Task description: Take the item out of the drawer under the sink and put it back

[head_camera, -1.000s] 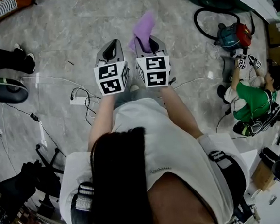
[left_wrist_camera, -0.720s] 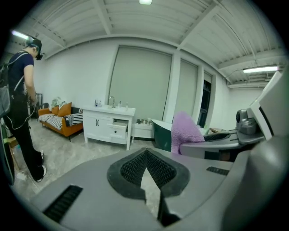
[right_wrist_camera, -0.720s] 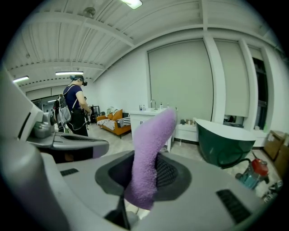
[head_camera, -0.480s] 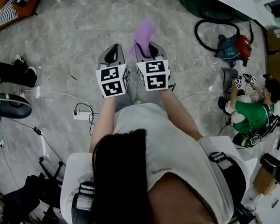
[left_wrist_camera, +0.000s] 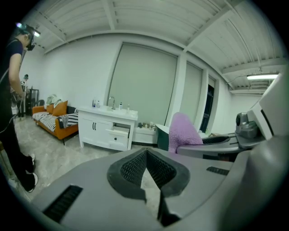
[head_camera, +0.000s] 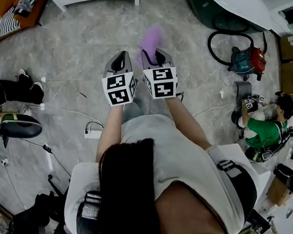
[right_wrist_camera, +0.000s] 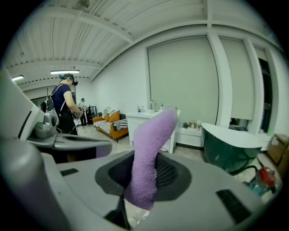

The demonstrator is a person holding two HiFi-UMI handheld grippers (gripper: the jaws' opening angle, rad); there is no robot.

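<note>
Cloth, purple and fleecy, a long soft strip [head_camera: 151, 39], stands up out of my right gripper [head_camera: 156, 56], whose jaws are closed narrow on its lower end, so the item is out and in hand. My left gripper [head_camera: 118, 64] rides just beside it, jaws drawn together at the tips with nothing between them. Ahead, well apart from me across the grey marbled floor [head_camera: 79, 43], there's the white sink cabinet with a tap on top [left_wrist_camera: 95, 127], and one white drawer [left_wrist_camera: 119, 132] hangs partly pulled out. I read this as the return leg: item taken, now going back. Next I need to close on that cabinet, bring the right gripper over the open drawer, lower the floppy end in first and let go. The left is free to push the drawer shut.
</note>
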